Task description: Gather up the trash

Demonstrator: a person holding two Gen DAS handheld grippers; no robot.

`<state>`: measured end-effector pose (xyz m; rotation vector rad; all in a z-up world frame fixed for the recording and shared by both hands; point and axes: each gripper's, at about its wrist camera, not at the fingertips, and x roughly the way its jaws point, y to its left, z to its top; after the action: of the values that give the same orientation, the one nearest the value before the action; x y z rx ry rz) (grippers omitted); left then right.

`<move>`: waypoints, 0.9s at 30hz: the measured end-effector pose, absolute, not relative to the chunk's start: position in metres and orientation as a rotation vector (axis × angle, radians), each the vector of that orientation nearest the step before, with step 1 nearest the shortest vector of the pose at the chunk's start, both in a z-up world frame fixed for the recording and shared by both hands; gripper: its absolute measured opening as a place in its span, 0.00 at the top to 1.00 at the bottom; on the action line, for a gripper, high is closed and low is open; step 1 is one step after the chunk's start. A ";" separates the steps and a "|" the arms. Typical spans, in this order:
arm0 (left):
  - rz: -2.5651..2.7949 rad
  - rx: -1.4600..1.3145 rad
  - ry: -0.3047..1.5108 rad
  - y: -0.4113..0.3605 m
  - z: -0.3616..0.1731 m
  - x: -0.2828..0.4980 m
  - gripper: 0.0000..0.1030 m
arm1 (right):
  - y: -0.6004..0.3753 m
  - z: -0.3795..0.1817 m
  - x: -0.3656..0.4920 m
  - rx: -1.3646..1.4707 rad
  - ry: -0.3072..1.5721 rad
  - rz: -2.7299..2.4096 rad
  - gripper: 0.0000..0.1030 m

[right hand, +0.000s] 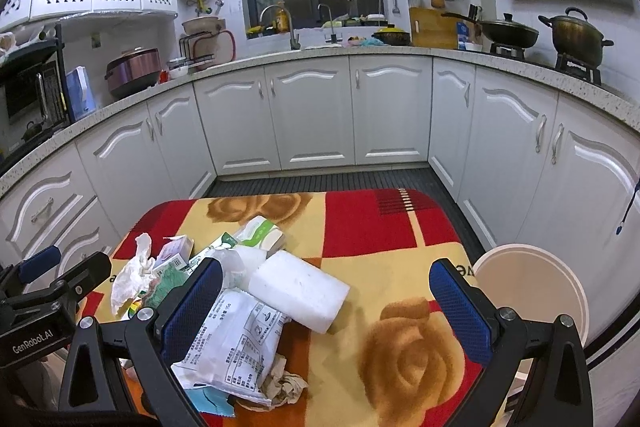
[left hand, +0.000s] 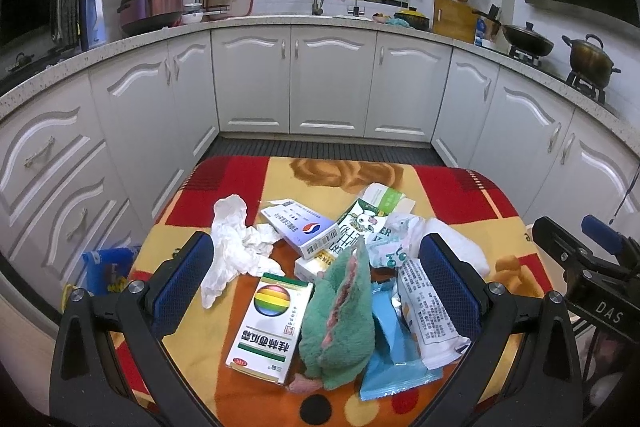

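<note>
A pile of trash lies on a small table with a red and yellow flowered cloth [left hand: 460, 187]. It holds a crumpled white tissue [left hand: 236, 247], a box with a rainbow ball [left hand: 268, 327], a blue and white box [left hand: 304, 231], a green plush cloth [left hand: 340, 319], a blue wrapper [left hand: 394, 351] and a white printed packet [left hand: 428, 311]. My left gripper [left hand: 320, 279] is open above the pile. In the right wrist view my right gripper [right hand: 328, 295] is open over a white foam block [right hand: 300, 291], the printed packet [right hand: 236, 343] and a crumpled brown paper [right hand: 284, 383].
A round beige bin [right hand: 532, 287] stands right of the table. A blue bag [left hand: 106, 267] lies on the floor at left. White kitchen cabinets [left hand: 332, 83] surround the table on three sides. Pots [right hand: 576, 35] stand on the stove at right.
</note>
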<state>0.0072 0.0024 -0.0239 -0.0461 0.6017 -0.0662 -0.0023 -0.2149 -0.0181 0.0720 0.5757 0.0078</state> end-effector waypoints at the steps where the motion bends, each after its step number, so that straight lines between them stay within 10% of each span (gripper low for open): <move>1: -0.066 -0.047 0.604 0.003 -0.024 0.008 0.00 | -0.214 -0.019 -0.002 0.072 0.577 0.008 0.01; 27: -0.035 -0.052 0.644 0.014 -0.039 0.019 0.00 | -0.212 -0.036 0.009 0.072 0.629 0.030 0.01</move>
<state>0.0187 0.0143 -0.0395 -0.0521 0.6443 -0.0345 0.0089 -0.2121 -0.0355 0.0719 0.6288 0.0296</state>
